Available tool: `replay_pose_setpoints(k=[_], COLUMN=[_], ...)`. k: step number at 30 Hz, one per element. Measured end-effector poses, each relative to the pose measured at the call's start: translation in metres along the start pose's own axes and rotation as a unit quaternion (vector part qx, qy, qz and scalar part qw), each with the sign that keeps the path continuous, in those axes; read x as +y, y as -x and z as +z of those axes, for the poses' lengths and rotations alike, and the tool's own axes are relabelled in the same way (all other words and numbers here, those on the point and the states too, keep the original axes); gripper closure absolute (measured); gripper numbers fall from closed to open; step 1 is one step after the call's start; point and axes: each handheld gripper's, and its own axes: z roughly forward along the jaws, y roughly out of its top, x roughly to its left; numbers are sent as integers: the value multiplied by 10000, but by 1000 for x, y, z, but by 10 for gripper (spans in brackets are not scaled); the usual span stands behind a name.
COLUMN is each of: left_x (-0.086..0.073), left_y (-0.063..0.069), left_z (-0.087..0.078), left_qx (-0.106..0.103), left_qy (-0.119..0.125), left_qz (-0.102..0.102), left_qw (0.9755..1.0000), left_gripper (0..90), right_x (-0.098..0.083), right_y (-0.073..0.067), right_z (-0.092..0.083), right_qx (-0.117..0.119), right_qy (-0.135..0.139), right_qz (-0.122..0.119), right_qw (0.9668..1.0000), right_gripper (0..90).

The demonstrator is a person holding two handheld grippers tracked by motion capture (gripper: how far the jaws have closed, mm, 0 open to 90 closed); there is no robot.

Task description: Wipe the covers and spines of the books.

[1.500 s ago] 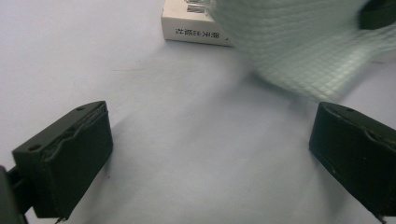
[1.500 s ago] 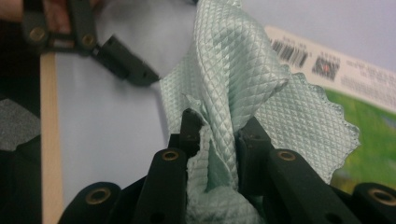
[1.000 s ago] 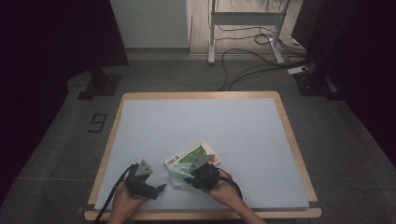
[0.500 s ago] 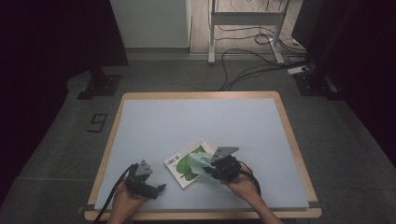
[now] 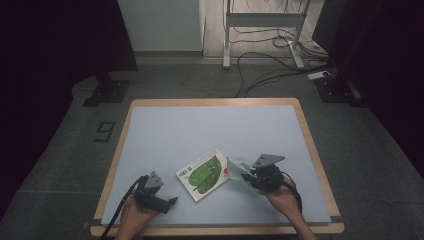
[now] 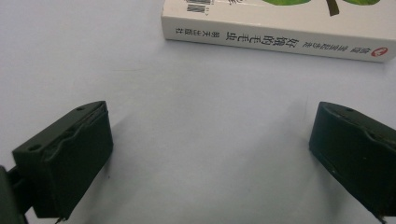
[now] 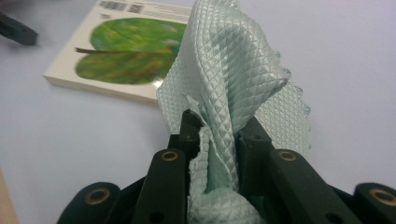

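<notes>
The right gripper (image 5: 248,176), in the lower right of the high view, is clamping one green cloth (image 7: 229,79) beside one book (image 5: 205,173) at the lower centre. The left gripper (image 5: 167,200), at the lower left, is standing with jaws apart, holding nothing.

The cloth (image 7: 229,70) is pale green with a quilted diamond weave and a pinked, zigzag edge. It is bunched into upright folds, pinched at its lower end between the fingers of the right gripper (image 7: 212,135), and its free part stands up crumpled above them. In the high view the cloth (image 5: 239,170) hangs just beside the right edge of the book (image 5: 204,173), low over the bench (image 5: 210,130). Whether its lowest fold touches the bench I cannot tell.
</notes>
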Motion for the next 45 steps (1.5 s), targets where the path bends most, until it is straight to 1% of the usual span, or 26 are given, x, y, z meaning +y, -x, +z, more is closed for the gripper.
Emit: replay_pose_setpoints(k=[5,9,12,16,20,24,28,33,36,38,39,41,43,45], left_x=[0,0,0,0,0,0,0,0,0,0,0,0,0,0], left_y=[0,0,0,0,0,0,0,0,0,0,0,0,0,0], left_z=[0,0,0,0,0,0,0,0,0,0,0,0,0,0], left_qx=[1,1,2,2,2,2,2,2,-1,3,2,1,2,1], left_qy=[1,0,0,1,1,0,1,1,-1,0,-1,-1,-1,-1], left_qz=[0,1,0,-1,-2,-2,-3,-3,-5,-3,-3,-3,-3,-5], left_qw=[10000,10000,10000,10000,10000,10000,10000,10000,10000,10000,10000,10000,10000,10000], left_gripper=[0,0,0,0,0,0,0,0,0,0,0,0,0,0], right_x=[-14,-26,-36,-47,-60,-75,-87,-99,-106,-109,-109,-108,-105,-100], right_y=[16,29,39,49,59,67,71,72,72,74,74,74,73,72], right_z=[-19,-36,-48,-61,-71,-73,-69,-57,-50,-50,-51,-52,-55,-59], right_qx=[-286,-515,-703,-911,-1118,-1273,-1302,-1279,-1280,-1235,-1214,-1266,-1303,-1298], right_qy=[-8,-2,10,-31,-57,-134,-173,-270,-336,-249,-244,-292,-294,-233], right_qz=[196,379,560,690,855,1010,1122,1151,1197,1273,1308,1260,1206,1203], right_qw=[9994,9980,9960,9934,9900,9866,9850,9847,9839,9838,9836,9835,9837,9839], right_gripper=[742,742,742,742,741,741,735,721,713,708,699,656,591,518])
